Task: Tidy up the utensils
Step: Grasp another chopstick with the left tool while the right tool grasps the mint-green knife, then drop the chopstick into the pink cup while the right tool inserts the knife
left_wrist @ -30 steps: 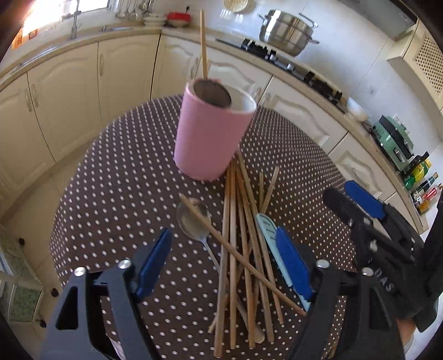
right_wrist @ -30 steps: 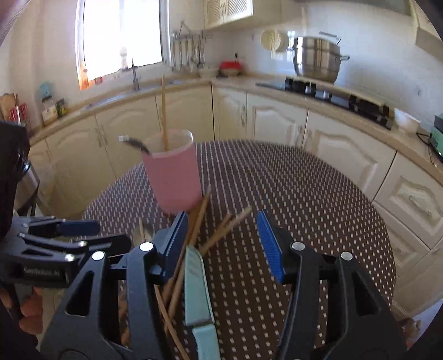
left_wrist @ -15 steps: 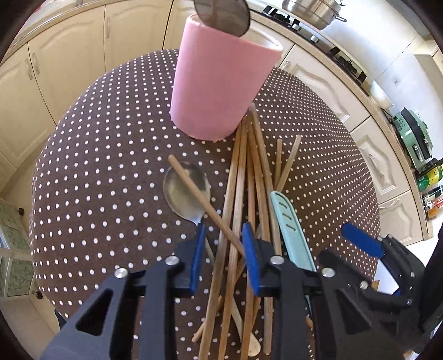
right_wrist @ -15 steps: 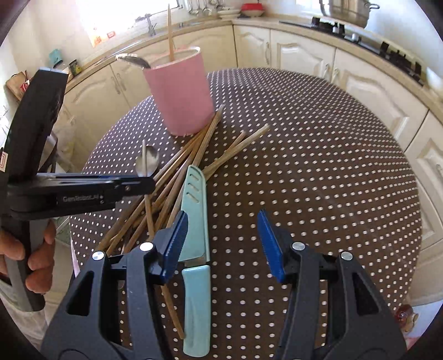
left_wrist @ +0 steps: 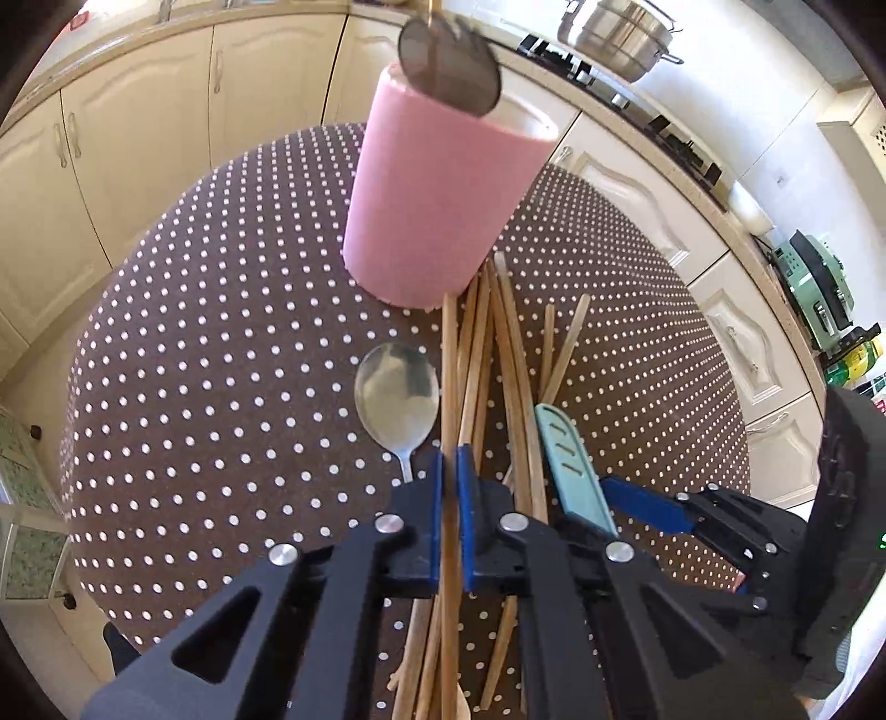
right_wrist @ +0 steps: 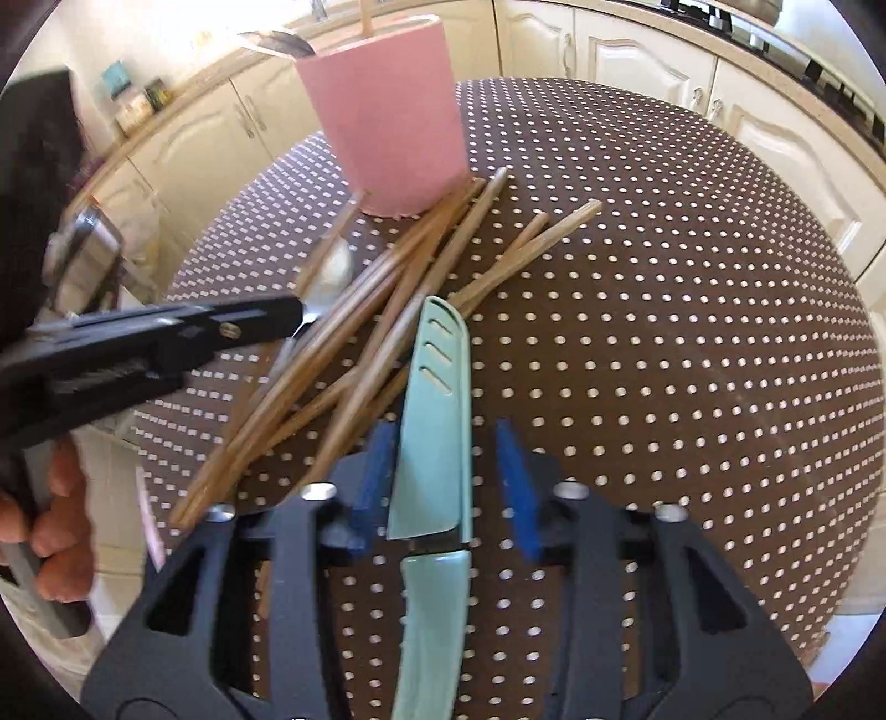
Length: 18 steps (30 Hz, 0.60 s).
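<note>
A pink utensil cup [left_wrist: 443, 210] stands on the dotted table and holds a spoon and a chopstick; it also shows in the right wrist view [right_wrist: 387, 116]. A heap of wooden chopsticks [left_wrist: 498, 365] lies in front of it, with a metal spoon [left_wrist: 396, 393] to their left and a sheathed teal knife [right_wrist: 437, 421] to their right. My left gripper [left_wrist: 449, 471] is shut on one chopstick [left_wrist: 449, 376]. My right gripper [right_wrist: 446, 471] is open, its fingers on either side of the teal knife, low over the table.
The round table [left_wrist: 221, 332] has a brown white-dotted cloth. Cream kitchen cabinets [left_wrist: 111, 138] and a counter with a steel pot [left_wrist: 614, 27] and hob run behind it. A person's hand [right_wrist: 50, 509] holds the left gripper at the table's left edge.
My left gripper has closed from open onto one chopstick and moved down to the heap. My right gripper has dropped lower and now straddles the teal knife.
</note>
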Each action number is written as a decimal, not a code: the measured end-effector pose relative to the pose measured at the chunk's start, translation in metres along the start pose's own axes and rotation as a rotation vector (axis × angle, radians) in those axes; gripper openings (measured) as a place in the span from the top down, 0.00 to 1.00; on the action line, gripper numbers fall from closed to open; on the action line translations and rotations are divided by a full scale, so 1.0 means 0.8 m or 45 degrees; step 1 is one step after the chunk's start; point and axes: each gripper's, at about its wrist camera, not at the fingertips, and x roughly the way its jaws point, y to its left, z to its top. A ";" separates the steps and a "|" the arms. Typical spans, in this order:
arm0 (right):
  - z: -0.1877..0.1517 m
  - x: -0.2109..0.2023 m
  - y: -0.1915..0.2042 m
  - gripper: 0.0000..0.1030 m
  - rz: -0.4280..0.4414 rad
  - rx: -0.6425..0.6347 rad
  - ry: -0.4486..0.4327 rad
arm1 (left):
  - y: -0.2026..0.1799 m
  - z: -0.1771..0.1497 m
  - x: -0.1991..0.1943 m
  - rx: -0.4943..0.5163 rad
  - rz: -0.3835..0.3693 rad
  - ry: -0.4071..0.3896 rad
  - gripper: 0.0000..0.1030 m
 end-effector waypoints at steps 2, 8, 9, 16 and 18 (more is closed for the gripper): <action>0.002 0.001 0.003 0.74 -0.020 -0.008 0.006 | -0.001 0.000 -0.006 0.008 -0.015 -0.016 0.95; 0.005 -0.007 0.009 0.75 -0.044 -0.010 -0.080 | -0.004 -0.005 -0.047 0.063 -0.076 -0.129 0.95; 0.002 -0.013 0.011 0.75 -0.038 -0.004 -0.104 | -0.007 -0.005 -0.056 0.085 -0.076 -0.164 0.95; 0.011 -0.065 0.014 0.75 -0.025 -0.010 -0.299 | -0.016 0.002 -0.111 0.175 -0.154 -0.397 0.95; 0.017 -0.082 0.014 0.75 -0.006 -0.004 -0.347 | -0.015 0.005 -0.123 0.190 -0.193 -0.460 0.95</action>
